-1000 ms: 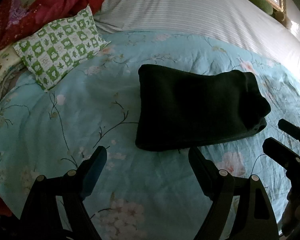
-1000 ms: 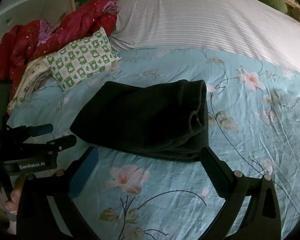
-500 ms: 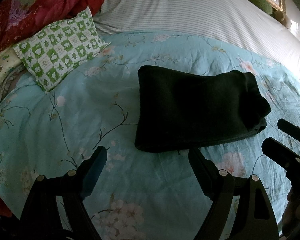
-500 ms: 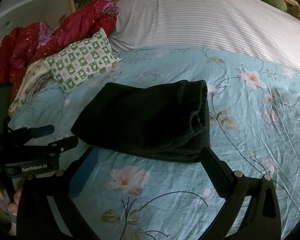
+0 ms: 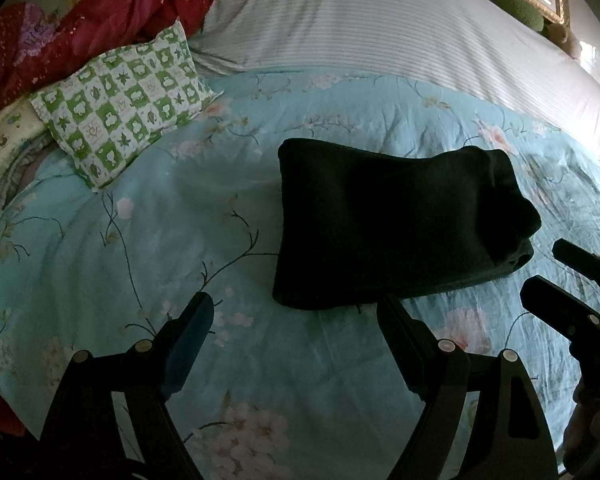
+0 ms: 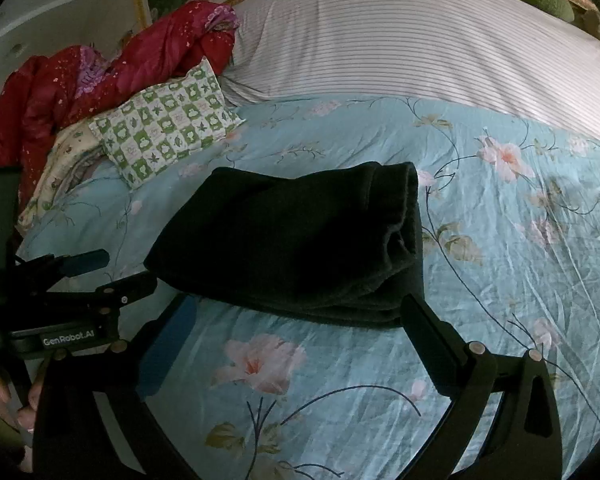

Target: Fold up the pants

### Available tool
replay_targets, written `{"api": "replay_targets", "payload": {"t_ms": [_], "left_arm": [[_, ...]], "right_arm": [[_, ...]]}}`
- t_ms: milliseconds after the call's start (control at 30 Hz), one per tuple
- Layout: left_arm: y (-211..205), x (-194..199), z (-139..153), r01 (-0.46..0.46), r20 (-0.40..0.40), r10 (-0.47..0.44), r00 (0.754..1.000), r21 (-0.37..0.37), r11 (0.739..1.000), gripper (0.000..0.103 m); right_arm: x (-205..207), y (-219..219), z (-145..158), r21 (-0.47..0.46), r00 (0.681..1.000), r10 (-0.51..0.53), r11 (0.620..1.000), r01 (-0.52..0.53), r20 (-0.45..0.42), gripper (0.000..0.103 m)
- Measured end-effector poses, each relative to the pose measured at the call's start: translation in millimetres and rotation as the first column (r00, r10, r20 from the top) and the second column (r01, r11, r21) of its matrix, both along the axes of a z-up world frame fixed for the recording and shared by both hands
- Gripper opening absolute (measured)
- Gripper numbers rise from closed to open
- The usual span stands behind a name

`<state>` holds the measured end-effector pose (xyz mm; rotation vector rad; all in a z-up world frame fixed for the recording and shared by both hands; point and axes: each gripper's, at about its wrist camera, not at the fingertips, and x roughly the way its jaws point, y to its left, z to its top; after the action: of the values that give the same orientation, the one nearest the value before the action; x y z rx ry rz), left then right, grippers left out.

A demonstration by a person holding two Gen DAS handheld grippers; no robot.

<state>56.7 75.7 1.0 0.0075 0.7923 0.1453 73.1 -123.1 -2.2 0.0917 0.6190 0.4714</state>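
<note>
Bed (image 5: 260, 360) with floral blue quilt; striped sheet (image 6: 400, 40) beyond; dark pants (image 5: 388, 220), folded into a compact block, lying mid-quilt, unchanged over the last second, so folding appears complete; left tool (image 5: 296, 320) and right tool (image 6: 300, 316) both released, empty, motionless just short of the block.

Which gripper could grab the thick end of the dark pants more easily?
Probably the right gripper: open, it hangs just before the pants, one finger beside the thick end. The left gripper sits toward the flat end.
</note>
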Motion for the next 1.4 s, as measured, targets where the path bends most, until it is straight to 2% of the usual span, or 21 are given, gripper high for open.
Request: {"api": "replay_targets", "payload": {"t_ms": [1400], "left_arm": [[-0.2,1.1,5.0,0.011,0.011,-0.011,1.0,0.011,1.0,0.084]], "right_arm": [[6.2,-5.6,2.3,0.013,1.0,-0.008,1.0,0.008,-0.005,0.102]]}}
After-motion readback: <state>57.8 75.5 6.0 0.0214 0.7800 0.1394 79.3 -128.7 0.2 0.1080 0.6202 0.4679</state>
